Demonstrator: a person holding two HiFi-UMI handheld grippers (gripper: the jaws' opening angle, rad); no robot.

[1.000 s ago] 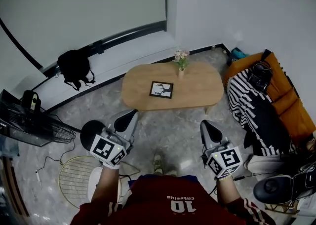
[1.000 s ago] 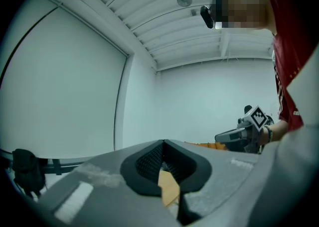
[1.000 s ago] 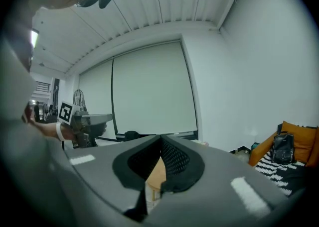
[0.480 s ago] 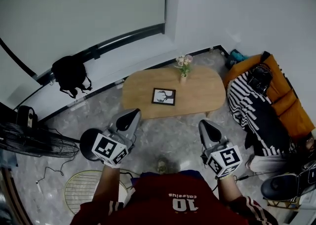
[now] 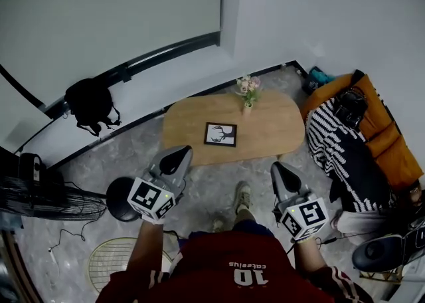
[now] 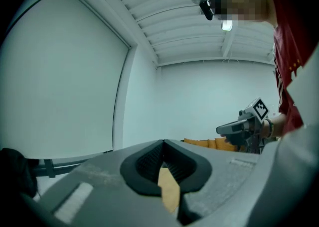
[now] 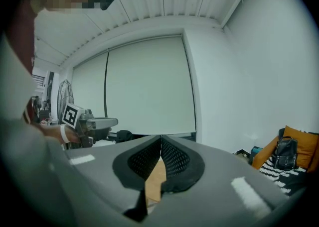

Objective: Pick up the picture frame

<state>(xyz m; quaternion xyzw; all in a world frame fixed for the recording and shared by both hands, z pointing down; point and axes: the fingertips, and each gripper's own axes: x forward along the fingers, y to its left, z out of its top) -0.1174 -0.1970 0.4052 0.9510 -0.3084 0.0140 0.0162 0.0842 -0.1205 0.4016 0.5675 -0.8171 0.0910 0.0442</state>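
Note:
The picture frame (image 5: 220, 134), black-edged with a white picture, lies flat near the middle of the oval wooden table (image 5: 272, 129). Both grippers are held level over the floor, short of the table's near edge and apart from the frame. My left gripper (image 5: 178, 158) points at the table's left end, its jaws shut and empty (image 6: 163, 142). My right gripper (image 5: 281, 173) sits below the table's right end, its jaws also closed together with nothing held (image 7: 160, 136). A sliver of tabletop (image 7: 155, 178) shows under the jaws.
A small vase of flowers (image 5: 247, 90) stands at the table's far edge. An orange sofa (image 5: 388, 145) with a striped blanket (image 5: 335, 135) and a black bag (image 5: 350, 105) flanks the right. A black backpack (image 5: 89, 103), a fan (image 5: 40, 192) and a wire stool (image 5: 116, 262) are on the left.
Both grippers have moved forward toward the table, which now sits nearer in the head view. A shoe has stepped forward between them. Jaws stayed shut.

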